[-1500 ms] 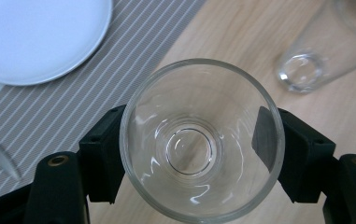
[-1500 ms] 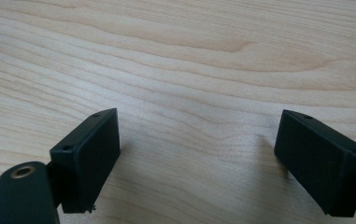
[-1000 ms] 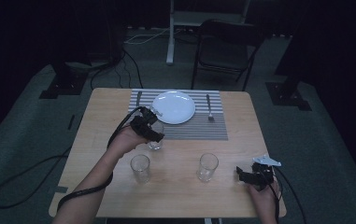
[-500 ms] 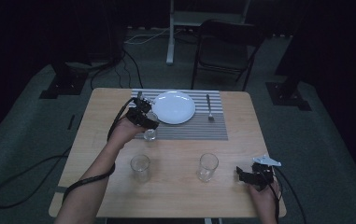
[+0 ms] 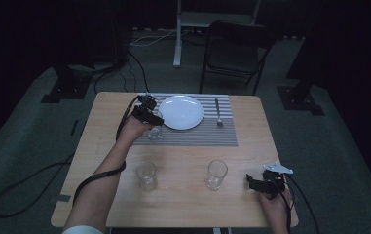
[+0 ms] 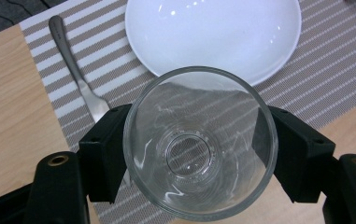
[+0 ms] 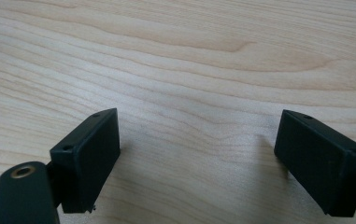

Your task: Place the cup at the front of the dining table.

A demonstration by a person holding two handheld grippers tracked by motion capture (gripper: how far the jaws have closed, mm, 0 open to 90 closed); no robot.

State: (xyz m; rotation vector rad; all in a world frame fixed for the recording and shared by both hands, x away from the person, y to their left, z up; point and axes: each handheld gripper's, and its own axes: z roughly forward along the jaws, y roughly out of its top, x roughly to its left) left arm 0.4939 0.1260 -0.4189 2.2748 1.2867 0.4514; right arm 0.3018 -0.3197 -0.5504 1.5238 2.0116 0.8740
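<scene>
- The left forearm stretches forward from the near table edge to the placemat (image 5: 193,136). The left gripper (image 5: 146,113) is at the mat's left end.
- Its jaws are clamped on a glass (image 6: 200,142), one on each side. The glass is over the mat, just beside the plate (image 6: 213,32); a fork (image 6: 77,74) lies near.
- Two more glasses (image 5: 146,174) stand apart on the table (image 5: 100,141).
- The right hand rests at the near right corner. The right gripper (image 5: 263,183) lies low there, its jaws wide apart with nothing between.

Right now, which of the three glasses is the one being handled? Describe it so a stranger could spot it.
Find the striped placemat at the table's far side, then the white plate on it. The held glass is just left of that plate, gripped by the left tool; the other two glasses stand free on bare wood.
</scene>
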